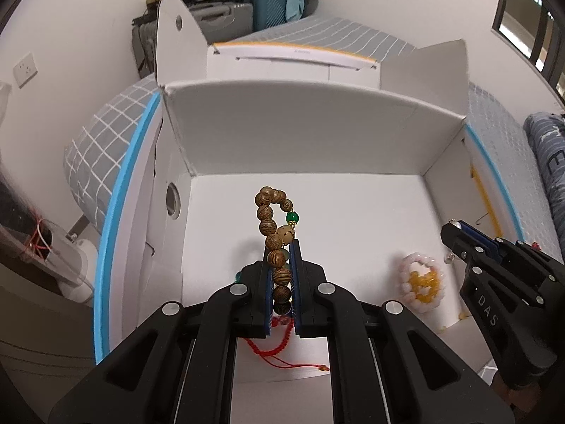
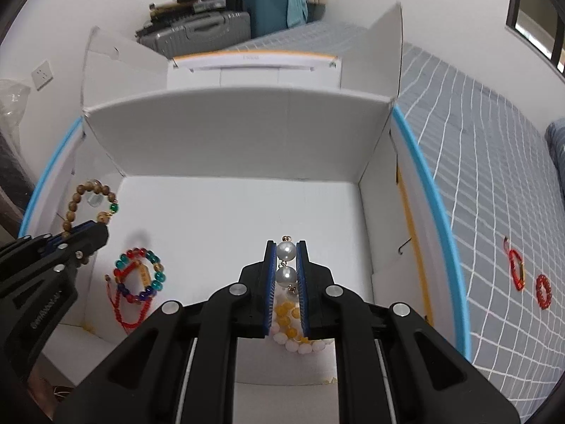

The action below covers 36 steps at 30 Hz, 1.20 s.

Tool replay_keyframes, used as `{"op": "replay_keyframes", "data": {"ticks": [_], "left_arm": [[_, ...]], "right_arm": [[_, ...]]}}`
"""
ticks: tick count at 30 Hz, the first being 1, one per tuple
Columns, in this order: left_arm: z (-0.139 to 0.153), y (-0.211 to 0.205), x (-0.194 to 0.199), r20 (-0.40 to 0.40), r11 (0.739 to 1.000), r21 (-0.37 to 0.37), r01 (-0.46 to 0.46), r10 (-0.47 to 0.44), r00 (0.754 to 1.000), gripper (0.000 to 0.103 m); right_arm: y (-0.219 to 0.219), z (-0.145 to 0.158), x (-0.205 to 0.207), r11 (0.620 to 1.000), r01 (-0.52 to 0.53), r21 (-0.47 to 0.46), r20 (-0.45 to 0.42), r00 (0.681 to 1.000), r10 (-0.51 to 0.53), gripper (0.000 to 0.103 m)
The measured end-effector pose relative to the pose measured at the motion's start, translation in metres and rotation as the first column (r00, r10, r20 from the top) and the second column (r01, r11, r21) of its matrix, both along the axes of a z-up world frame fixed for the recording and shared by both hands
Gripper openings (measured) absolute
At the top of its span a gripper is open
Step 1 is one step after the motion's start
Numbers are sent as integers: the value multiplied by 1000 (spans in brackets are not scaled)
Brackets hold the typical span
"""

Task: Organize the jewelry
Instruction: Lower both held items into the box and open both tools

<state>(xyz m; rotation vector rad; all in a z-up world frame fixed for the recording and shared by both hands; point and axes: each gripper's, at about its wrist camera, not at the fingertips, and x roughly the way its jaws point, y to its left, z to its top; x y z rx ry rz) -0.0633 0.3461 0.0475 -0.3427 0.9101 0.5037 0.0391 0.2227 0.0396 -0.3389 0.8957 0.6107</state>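
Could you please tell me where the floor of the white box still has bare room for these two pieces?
The white box is bare across its back and middle, below the rear wall. It is crowded near the front: the colourful bead bracelet with red cord on the left, the pink and yellow bracelets on the right. The gap between them is narrow.

Both wrist views down into box (image 1: 296,130)

The right gripper (image 1: 455,228) body reads "DAS".

brown wooden bracelet (image 1: 273,243), white pearls (image 2: 286,263), white box (image 2: 240,141)
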Motion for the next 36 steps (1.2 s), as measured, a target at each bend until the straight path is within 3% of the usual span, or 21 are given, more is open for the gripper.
{"op": "replay_keyframes", "data": {"ticks": [17,22,24,26,28,36], "left_arm": [[-8,5,2,-53,1000,-11,-5,5,999,9],[-5,7,0,-45,1000,-17,-14,13,999,10],[-1,7,-3,-34,1000,-13,-16,15,999,19],[2,5,-5,-22,1000,1,-24,24,999,45],[8,3,-8,-6,999,27,-34,35,999,60],[23,3,-14,38,996,62,-60,58,998,83]], "right_arm": [[5,-9,5,999,19,-28,-33,999,-20,12],[3,-3,1,1000,10,-2,-16,1000,-10,34],[2,-1,-1,1000,4,11,-12,1000,-4,43],[1,3,-4,1000,-2,24,-5,1000,2,49],[0,8,-7,999,-9,38,9,1000,9,54],[-13,32,-18,995,-9,101,69,998,2,75]]}}
